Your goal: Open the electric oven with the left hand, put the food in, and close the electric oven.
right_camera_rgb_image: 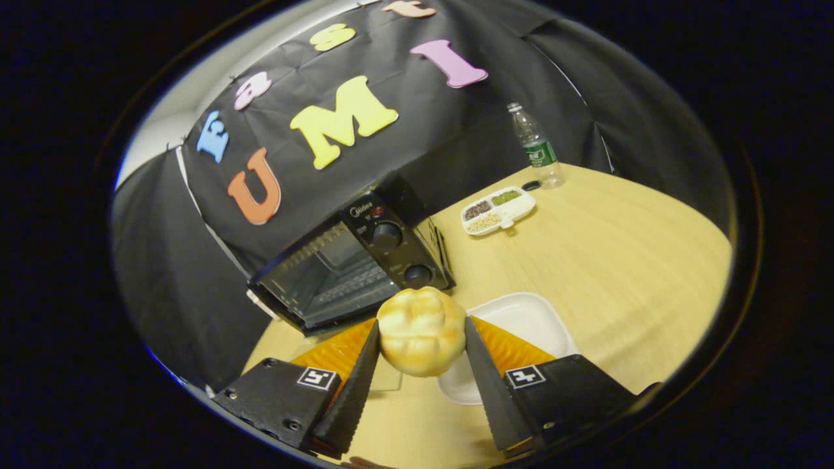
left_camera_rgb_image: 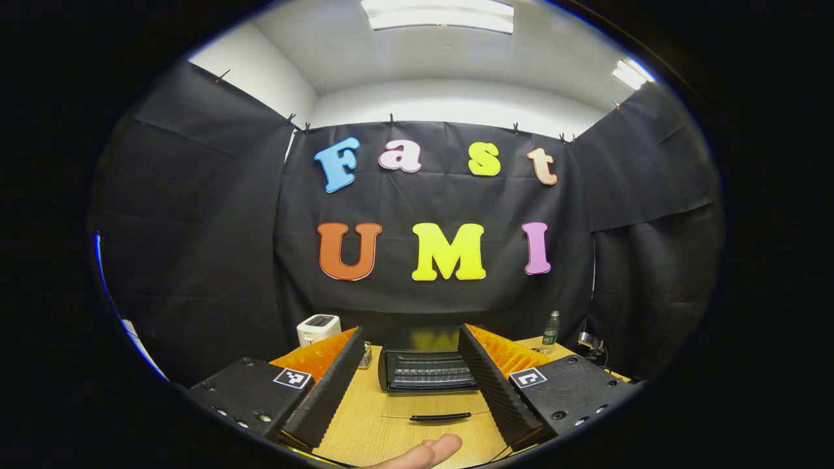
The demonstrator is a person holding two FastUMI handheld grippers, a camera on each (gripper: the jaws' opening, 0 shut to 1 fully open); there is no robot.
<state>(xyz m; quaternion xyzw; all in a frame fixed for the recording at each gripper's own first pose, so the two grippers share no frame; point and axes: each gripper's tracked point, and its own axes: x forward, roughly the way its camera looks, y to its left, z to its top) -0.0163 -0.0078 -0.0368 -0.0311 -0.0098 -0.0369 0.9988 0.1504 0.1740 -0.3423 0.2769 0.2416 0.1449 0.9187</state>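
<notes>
Right gripper view: round, golden, lobed bun (right_camera_rgb_image: pixel 421 331) pinched in right gripper (right_camera_rgb_image: pixel 420 352).

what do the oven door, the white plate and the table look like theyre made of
Oven door: seemingly clear glass in a dark frame, since the rack shows through it. White plate: matte, thick-rimmed, perhaps foam or plastic; the look leaves it open. Table: pale wood-grain surface, smooth, likely laminate.

Bread bun (right_camera_rgb_image: pixel 421 332) between right tool (right_camera_rgb_image: pixel 417 365) fingers, open oven (right_camera_rgb_image: pixel 352 267) beyond
</notes>
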